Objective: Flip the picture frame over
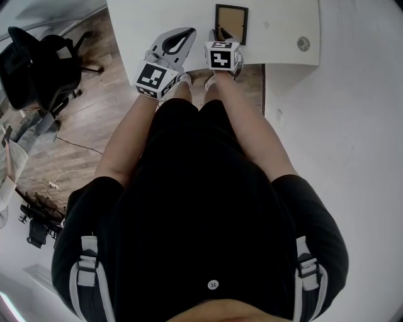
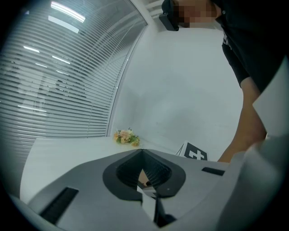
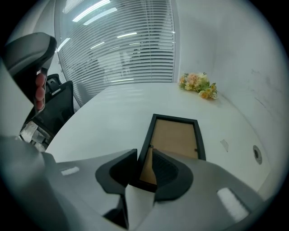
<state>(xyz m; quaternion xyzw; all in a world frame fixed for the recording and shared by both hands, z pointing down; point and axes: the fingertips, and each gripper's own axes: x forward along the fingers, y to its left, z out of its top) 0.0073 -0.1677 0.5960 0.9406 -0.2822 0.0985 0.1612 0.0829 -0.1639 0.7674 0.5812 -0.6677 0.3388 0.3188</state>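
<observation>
The picture frame (image 1: 231,24) (image 3: 176,137) lies flat on the white table (image 1: 151,19), black rim around a brown backing that faces up. My right gripper (image 1: 221,36) (image 3: 144,154) points steeply down at the frame's near left corner. Its jaws straddle the left rail, one outside and one over the backing. A sliver of backing still shows beside the inner jaw, so the gripper is open. My left gripper (image 1: 188,31) (image 2: 141,150) hovers to the left of the frame over bare table. It is shut, its tips meeting with nothing in them.
A small bunch of flowers (image 3: 198,84) (image 2: 126,137) lies at the far end of the table by the wall. A round cable hole (image 1: 303,43) (image 3: 257,154) sits to the right of the frame. A black office chair (image 1: 44,63) stands on the wooden floor at the left.
</observation>
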